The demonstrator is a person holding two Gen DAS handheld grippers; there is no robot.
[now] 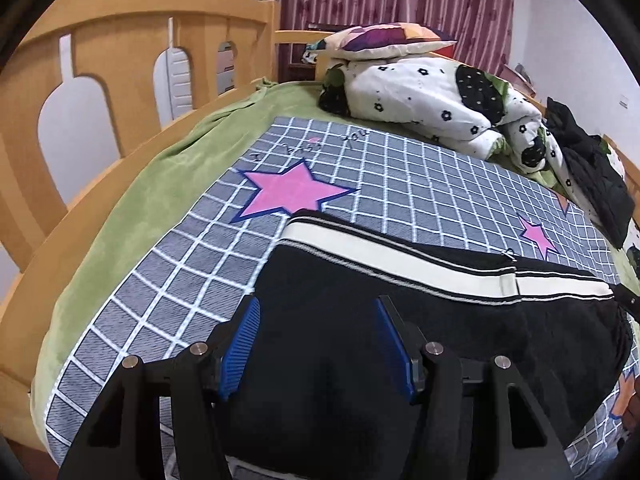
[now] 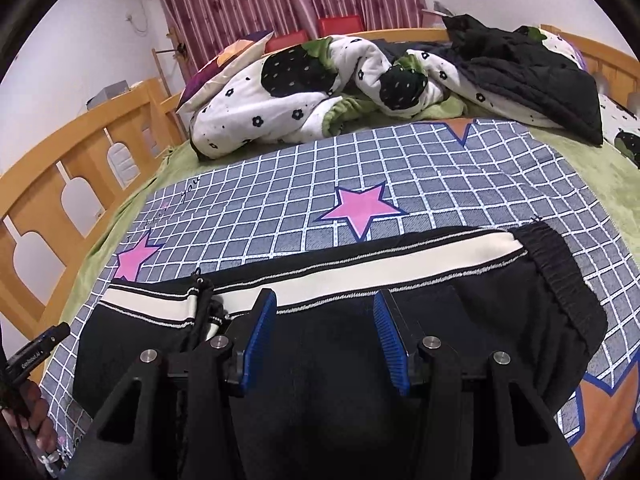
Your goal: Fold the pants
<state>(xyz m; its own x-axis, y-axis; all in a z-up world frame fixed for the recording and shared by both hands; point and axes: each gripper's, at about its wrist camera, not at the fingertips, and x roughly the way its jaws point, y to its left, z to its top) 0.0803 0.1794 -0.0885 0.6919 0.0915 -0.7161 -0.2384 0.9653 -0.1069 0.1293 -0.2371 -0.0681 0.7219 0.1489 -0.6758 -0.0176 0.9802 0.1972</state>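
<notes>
Black soft pants with cream side stripe (image 2: 360, 268) lay on checked sheet (image 2: 280, 200) — limp, light; grab elastic waistband (image 2: 560, 264). Left gripper (image 1: 316, 344), right gripper (image 2: 324, 336) — tongs parted, gripping nothing.

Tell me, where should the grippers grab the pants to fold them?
Probably the near edge of the pants, one gripper toward each end, coming from the near side. They lie flat and long across the sheet, stripe along the far edge, so lifting the near edge folds it over.
</notes>
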